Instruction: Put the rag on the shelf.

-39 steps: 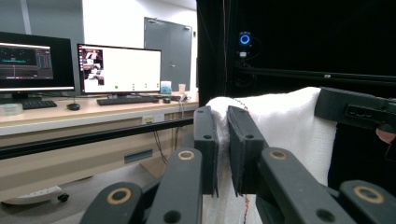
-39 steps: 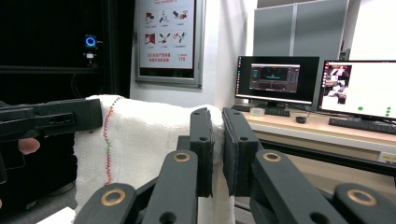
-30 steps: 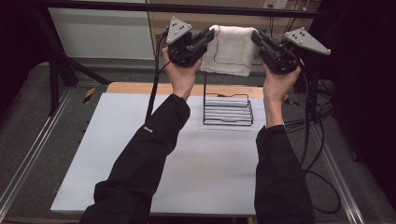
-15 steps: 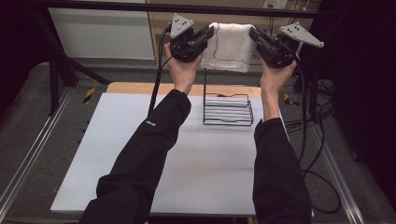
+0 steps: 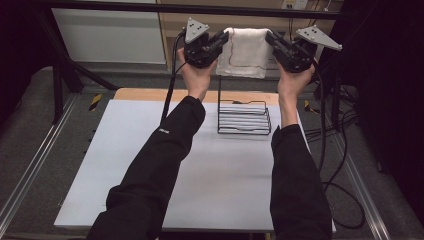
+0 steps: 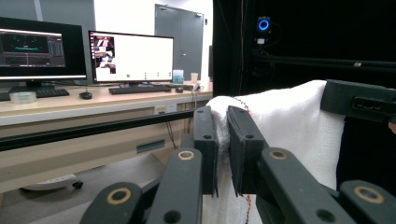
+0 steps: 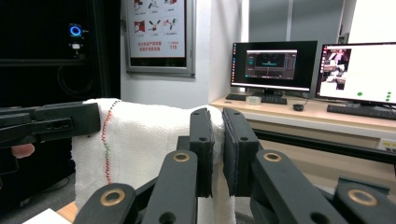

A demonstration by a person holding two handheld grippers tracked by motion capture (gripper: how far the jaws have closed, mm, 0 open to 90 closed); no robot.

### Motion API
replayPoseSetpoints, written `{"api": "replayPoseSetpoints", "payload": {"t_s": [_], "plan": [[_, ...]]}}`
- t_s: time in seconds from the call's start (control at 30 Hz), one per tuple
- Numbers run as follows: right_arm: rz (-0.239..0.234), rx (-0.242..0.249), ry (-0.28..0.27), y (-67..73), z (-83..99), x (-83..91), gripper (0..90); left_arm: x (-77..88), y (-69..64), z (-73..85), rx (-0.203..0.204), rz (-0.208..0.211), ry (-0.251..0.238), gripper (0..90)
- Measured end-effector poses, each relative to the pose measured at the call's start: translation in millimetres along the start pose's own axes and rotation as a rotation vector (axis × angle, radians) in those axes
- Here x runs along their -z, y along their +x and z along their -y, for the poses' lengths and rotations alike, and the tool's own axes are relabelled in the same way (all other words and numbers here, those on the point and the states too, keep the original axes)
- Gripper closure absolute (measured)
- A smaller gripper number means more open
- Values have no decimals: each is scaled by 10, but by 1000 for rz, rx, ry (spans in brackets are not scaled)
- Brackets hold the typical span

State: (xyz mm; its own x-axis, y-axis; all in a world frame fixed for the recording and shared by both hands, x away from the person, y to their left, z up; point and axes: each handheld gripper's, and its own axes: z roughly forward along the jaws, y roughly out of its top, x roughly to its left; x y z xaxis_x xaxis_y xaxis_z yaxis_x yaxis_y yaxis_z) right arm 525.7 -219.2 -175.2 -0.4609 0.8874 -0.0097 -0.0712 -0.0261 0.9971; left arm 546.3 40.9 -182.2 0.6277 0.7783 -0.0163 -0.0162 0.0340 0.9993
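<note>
Left claw point(image 5: 222, 37) – right claw point(image 5: 272, 39), each clamped on white towel point(image 5: 246, 52) corner, towel stretched between, above wire rack point(image 5: 244, 117)

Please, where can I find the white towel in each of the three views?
High view: white towel at top centre, stretched between both grippers, above the wire rack.
Left gripper view: right of centre, pinched in the jaws.
Right gripper view: left of centre, pinched in the jaws.
Shared landmark: its red stitching.
</note>
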Motion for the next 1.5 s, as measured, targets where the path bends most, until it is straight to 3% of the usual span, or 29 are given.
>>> {"api": "replayPoseSetpoints", "payload": {"t_s": [0.5,1.13,1.5], "plan": [[-5,-7,30,-53,137,-61,831,-41,40,147,-5,8,34,823],[23,-18,54,-200,304,232,830,-85,-213,320,-32,66,77,822],[17,-13,85,-217,417,297,829,-61,-234,447,-32,77,106,820]]}}
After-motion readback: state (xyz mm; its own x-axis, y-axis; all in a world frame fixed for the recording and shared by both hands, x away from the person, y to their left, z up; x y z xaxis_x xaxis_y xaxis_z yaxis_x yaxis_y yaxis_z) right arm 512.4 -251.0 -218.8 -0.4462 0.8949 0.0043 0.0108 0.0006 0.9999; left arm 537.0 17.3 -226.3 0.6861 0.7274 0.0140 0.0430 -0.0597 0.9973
